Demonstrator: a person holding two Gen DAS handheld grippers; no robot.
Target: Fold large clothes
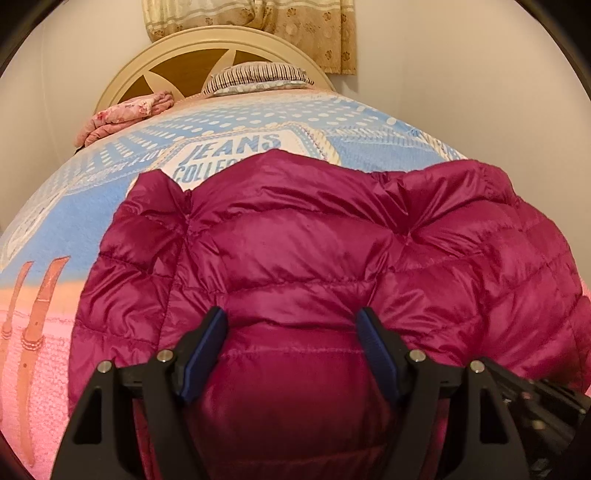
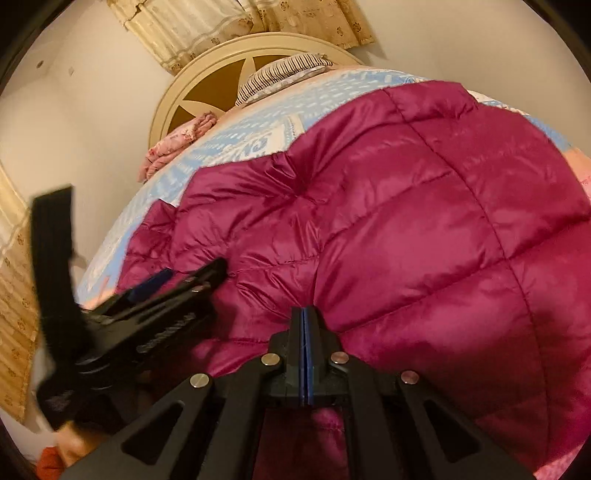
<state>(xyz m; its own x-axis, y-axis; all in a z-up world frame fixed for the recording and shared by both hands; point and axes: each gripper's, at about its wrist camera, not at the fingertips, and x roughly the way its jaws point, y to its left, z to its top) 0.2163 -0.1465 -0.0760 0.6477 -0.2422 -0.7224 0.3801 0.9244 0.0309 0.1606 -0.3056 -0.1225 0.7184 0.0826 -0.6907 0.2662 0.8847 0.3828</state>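
Observation:
A magenta quilted puffer jacket (image 1: 314, 236) lies spread on the bed, its hem nearest me. My left gripper (image 1: 293, 321) is open, its blue-padded fingers (image 1: 207, 347) straddling a bulge of the jacket's near edge without closing on it. In the right wrist view the jacket (image 2: 406, 206) fills the middle and right. My right gripper (image 2: 306, 314) is shut, its pads pressed together on a pinch of the jacket's near edge. The left gripper (image 2: 192, 277) also shows at the left of the right wrist view, lying over the jacket's left side.
The bed has a blue, white and pink blanket (image 1: 66, 206) printed "JEANS". A striped pillow (image 1: 258, 75) and a folded pink floral cloth (image 1: 125, 114) lie by the cream round headboard (image 1: 122, 74). A beige curtain (image 1: 258, 18) hangs behind.

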